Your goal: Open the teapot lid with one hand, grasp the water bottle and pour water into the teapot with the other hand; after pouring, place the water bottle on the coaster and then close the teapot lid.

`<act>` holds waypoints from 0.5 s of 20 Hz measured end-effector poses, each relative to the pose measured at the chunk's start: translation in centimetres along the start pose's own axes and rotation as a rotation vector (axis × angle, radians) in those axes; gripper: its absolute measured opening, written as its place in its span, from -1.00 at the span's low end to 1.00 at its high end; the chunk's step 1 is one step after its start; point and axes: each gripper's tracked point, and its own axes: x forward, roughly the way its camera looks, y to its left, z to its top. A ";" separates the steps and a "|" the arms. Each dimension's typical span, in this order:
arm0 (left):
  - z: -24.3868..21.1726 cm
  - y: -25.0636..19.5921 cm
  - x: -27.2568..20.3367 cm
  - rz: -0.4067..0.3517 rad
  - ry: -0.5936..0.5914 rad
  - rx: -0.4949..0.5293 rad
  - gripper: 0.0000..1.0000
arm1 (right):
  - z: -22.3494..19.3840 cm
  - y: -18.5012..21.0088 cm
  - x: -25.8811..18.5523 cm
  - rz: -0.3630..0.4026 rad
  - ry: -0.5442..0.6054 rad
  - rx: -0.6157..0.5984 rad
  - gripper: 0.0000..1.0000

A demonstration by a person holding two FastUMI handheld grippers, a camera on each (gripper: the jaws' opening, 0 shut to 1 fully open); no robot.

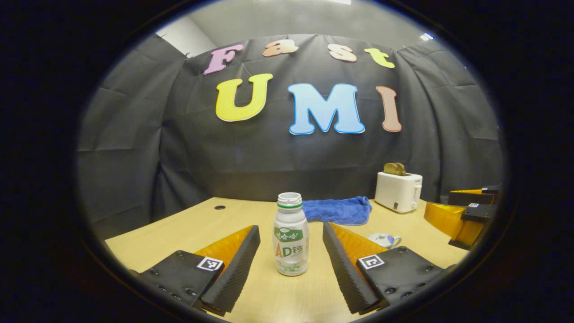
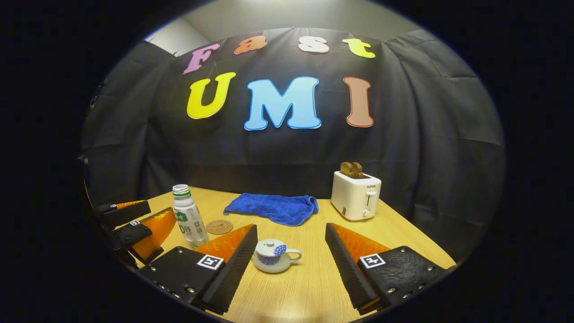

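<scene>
The water bottle (image 1: pixel 291 234) stands upright on the bench (image 1: pixel 278 296), dead ahead of my left gripper (image 1: pixel 291 260), lined up with the gap between its two fingers and a little beyond their tips. Its long axis runs straight up, and its mouth looks uncapped. My left gripper is spread wide and holds nothing; neither finger touches the bottle.

The teapot (image 2: pixel 272 255) sits ahead of my right gripper (image 2: pixel 290 258), which is also wide open and empty. The pot is nearer the left-hand finger than the other, just beside its tip, handle pointing toward the opposite finger. The lid (image 2: pixel 269 245) is on, with its knob up.

From the right gripper view, the bottle (image 2: pixel 188 216) is off toward the bench's left edge, and the coaster (image 2: pixel 219 226) lies flat just beside it, toward the middle. The blue cloth (image 2: pixel 274 207) and the toaster (image 2: pixel 355 195) sit along the back edge, well apart from both.

I judge the left takes the bottle with a straight push forward and a squeeze on its sides, while the right must come down over the lid's knob.
</scene>
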 end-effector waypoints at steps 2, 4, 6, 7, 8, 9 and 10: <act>-0.4 -0.2 0.3 -0.006 0.010 0.006 0.99 | -0.5 0.1 0.4 0.004 0.015 0.004 0.89; -0.4 0.0 0.6 -0.005 0.015 0.013 0.99 | -1.2 0.3 1.1 0.006 0.035 0.010 0.85; -0.5 0.2 0.9 -0.005 0.018 0.016 0.99 | -1.7 0.5 2.4 0.011 0.056 0.010 0.83; -0.6 0.2 1.0 -0.007 0.019 0.018 0.99 | -2.2 0.7 2.9 0.018 0.070 0.013 0.78; -0.7 0.3 1.2 -0.009 0.021 0.022 0.99 | -2.6 1.0 3.7 0.027 0.087 0.020 0.77; -0.8 0.3 1.4 -0.010 0.023 0.027 0.99 | -3.1 1.2 4.5 0.037 0.107 0.028 0.78; -0.7 0.3 1.5 -0.013 0.024 0.032 1.00 | -3.8 1.4 5.5 0.046 0.132 0.037 0.77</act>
